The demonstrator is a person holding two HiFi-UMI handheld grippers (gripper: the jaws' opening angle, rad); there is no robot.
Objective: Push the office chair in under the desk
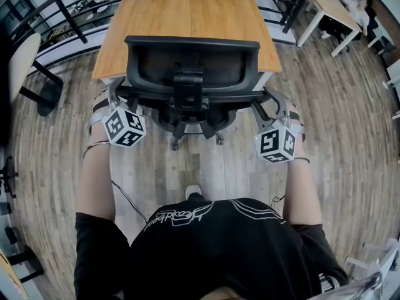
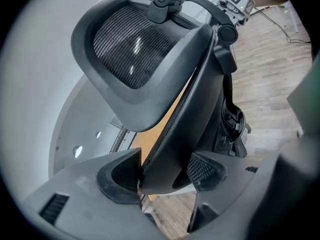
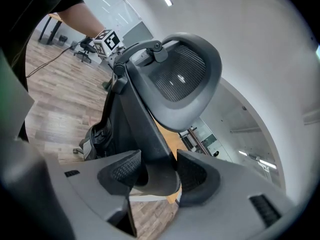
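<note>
A: Where is the office chair (image 1: pixel 190 74)?
B: It stands on the wooden floor (image 1: pixel 206 174) right at the near edge of the counter (image 1: pixel 187 11), with its back turned to the person. In the head view the top of the backrest overlaps that near edge, and the castors show on the floor just this side of it.
A: And the seat?
B: The backrest hides it, so I cannot tell how far it reaches under the counter.
A: What are the 2 grippers doing?
B: Each holds 1 side of the backrest frame. The left gripper (image 2: pixel 165 176) has its jaws pinching the frame's dark rim, which sits between the 2 ribbed pads. The right gripper (image 3: pixel 157 176) has its jaws clamped on the opposite rim, with a pad against each face.
A: Anything above the jaws?
B: The mesh headrest (image 2: pixel 130 49) leans over the frame in both gripper views, and a strip of the counter's light wood shows behind it.
A: And around the chair?
B: The left marker cube (image 1: pixel 124 127) and the right marker cube (image 1: pixel 277 144) sit at the chair's 2 sides, with the person's forearms (image 1: pixel 97 180) behind them. A dark railing (image 1: pixel 69 11) runs beyond the counter, and a second light table (image 1: pixel 331 5) stands well apart at the upper right.
</note>
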